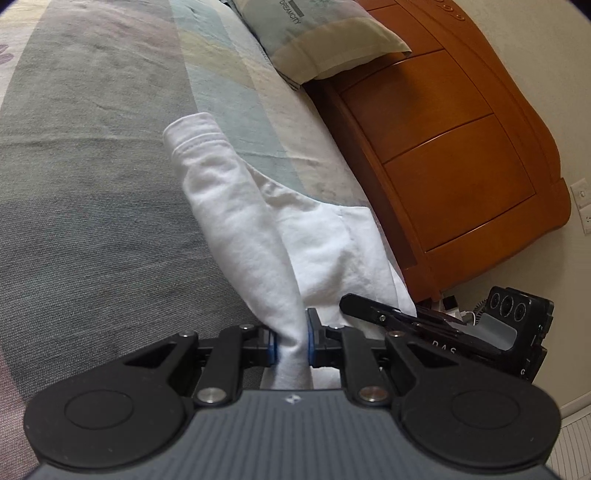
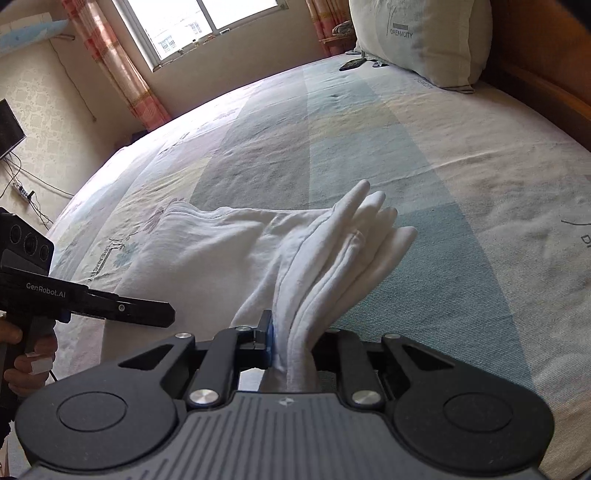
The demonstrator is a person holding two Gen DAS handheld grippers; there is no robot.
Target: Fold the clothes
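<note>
- White garment (image 1: 236, 221) is pinched in both tools: the left hand-held gripper (image 1: 291, 341) has its blue-padded jaws clamped on a bunched fold at 6 o'clock in the left wrist view.
- Right hand-held gripper (image 2: 293, 341) is likewise clenched on several stacked layers of the same white cloth (image 2: 221, 251), which run up from between its jaws.
- From the right grip the layers fan toward 12 o'clock, ending in rounded folded edges (image 2: 373, 210) that sit on the bed.
- From the left grip a ribbed hem or cuff (image 1: 192, 136) reaches toward 11 o'clock, with the rest of the cloth spreading toward 2 o'clock near the mattress edge.
- Left tool also shows in the right wrist view at 9 o'clock, held by a hand (image 2: 26, 354); the right tool appears at 4 o'clock in the left wrist view.
- Bed (image 2: 424, 140) carries the garment on a patchwork sheet of grey, blue and cream.
- Pillow (image 2: 424, 33) lies at 1 o'clock, against the wooden headboard (image 1: 443, 129).
- Window (image 2: 207, 22) with checked curtains sits at 11 o'clock.
</note>
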